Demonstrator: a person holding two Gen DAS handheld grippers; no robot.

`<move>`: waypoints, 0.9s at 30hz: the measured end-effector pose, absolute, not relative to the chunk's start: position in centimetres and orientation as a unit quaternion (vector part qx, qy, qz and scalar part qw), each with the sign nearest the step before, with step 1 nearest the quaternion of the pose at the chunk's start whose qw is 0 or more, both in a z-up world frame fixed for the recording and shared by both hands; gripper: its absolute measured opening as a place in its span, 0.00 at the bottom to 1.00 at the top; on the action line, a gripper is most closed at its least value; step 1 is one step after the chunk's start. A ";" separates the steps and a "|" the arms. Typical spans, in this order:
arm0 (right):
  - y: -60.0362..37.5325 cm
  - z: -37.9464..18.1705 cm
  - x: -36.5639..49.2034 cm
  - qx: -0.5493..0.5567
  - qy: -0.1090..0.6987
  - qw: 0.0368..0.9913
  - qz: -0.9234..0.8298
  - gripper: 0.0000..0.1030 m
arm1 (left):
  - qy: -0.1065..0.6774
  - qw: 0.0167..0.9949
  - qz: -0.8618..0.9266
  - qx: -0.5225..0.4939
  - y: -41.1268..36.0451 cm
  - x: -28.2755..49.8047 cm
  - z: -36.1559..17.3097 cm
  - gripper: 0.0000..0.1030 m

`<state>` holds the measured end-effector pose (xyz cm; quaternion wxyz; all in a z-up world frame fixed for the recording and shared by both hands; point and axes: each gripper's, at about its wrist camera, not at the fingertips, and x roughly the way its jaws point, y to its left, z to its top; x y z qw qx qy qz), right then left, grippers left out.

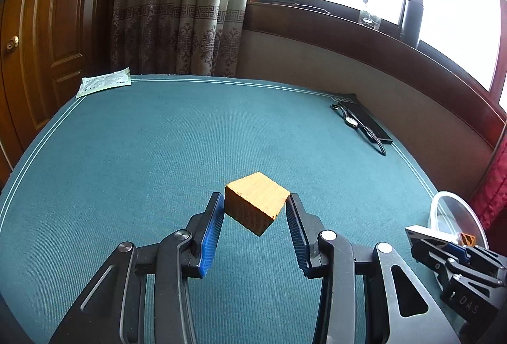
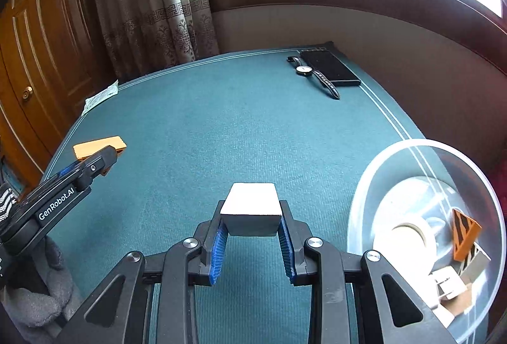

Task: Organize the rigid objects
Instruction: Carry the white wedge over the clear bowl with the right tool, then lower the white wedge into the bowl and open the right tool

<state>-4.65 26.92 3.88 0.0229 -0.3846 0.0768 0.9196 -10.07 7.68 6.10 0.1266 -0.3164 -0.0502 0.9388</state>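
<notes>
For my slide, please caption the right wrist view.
Right gripper holds a white block beside the clear bowl.

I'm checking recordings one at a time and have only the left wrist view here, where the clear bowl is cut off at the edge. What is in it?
Observer: The right wrist view shows the clear bowl holding a roll of tape, an orange and black striped piece and some white and tan pieces.
Operator: What is the right gripper carrying?
Observer: The right gripper is shut on a white block, held above the green table.
Operator: Is the orange block really held off the table?
Observer: From the side it sits between the left gripper fingers, and the orange block appears lifted, though its underside is hidden.
</notes>
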 end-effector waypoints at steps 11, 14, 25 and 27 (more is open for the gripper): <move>33.3 4.6 -1.3 -0.369 0.106 0.109 0.917 0.31 | -0.029 0.142 0.936 -0.320 9.3 -9.0 5.6 0.40; 34.9 4.7 -0.4 -0.365 0.116 0.131 0.914 0.31 | -0.025 0.144 0.936 -0.322 9.6 -8.9 5.5 0.41; 39.0 4.7 2.6 -0.354 0.145 0.178 0.906 0.34 | -0.015 0.150 0.936 -0.318 10.3 -8.4 5.6 0.40; 39.3 4.6 3.0 -0.355 0.144 0.181 0.906 0.34 | -0.017 0.150 0.936 -0.319 10.3 -8.4 5.6 0.40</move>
